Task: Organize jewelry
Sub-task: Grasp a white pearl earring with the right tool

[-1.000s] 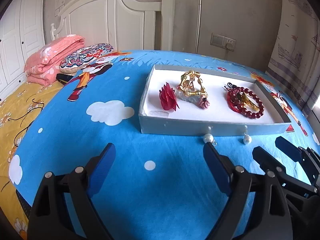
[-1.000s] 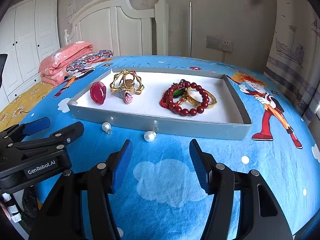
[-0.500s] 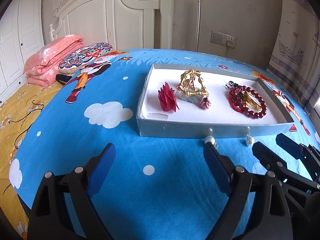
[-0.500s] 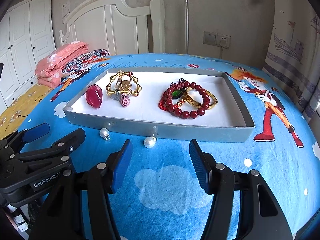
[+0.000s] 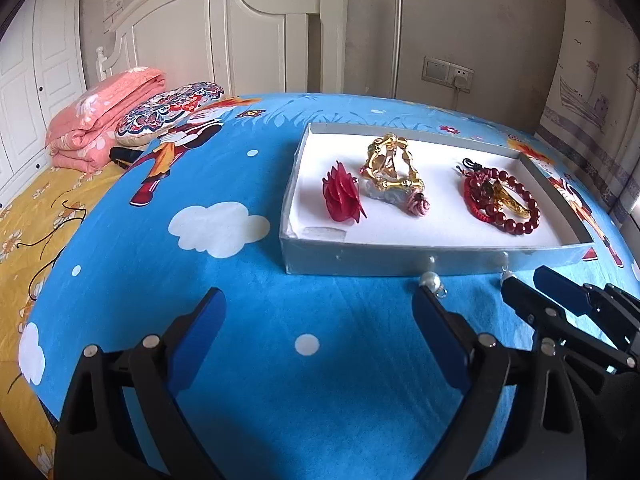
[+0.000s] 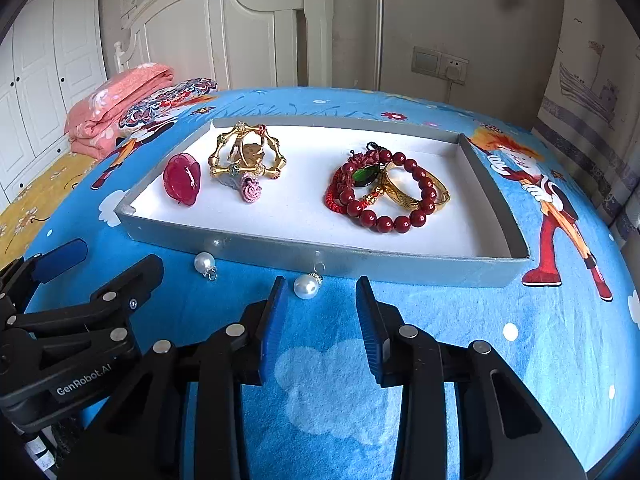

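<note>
A grey tray (image 6: 360, 264) with a white floor lies on the blue bedspread. It holds a red flower brooch (image 6: 182, 184), a gold openwork piece (image 6: 248, 156) and red bead bracelets with a gold bangle (image 6: 384, 196). Two pearl earrings lie on the bedspread in front of the tray's near wall. The right pearl (image 6: 306, 286) sits between the tips of my right gripper (image 6: 320, 286); its jaws are closing and the pads do not touch it. The left pearl (image 6: 205, 263) (image 5: 429, 280) lies free, just past the right fingertip of my left gripper (image 5: 318, 308), which is wide open and holds nothing.
A folded pink quilt (image 5: 104, 116) and a patterned pillow (image 5: 172, 112) lie at the back left by the white headboard (image 5: 224, 32). A curtain (image 5: 592, 112) hangs at the right. The bed's edge drops off at the right and at the near side.
My right gripper has crept forward towards the tray and its jaws have narrowed around the right pearl. The left gripper has stayed put, its jaws barely wider.
</note>
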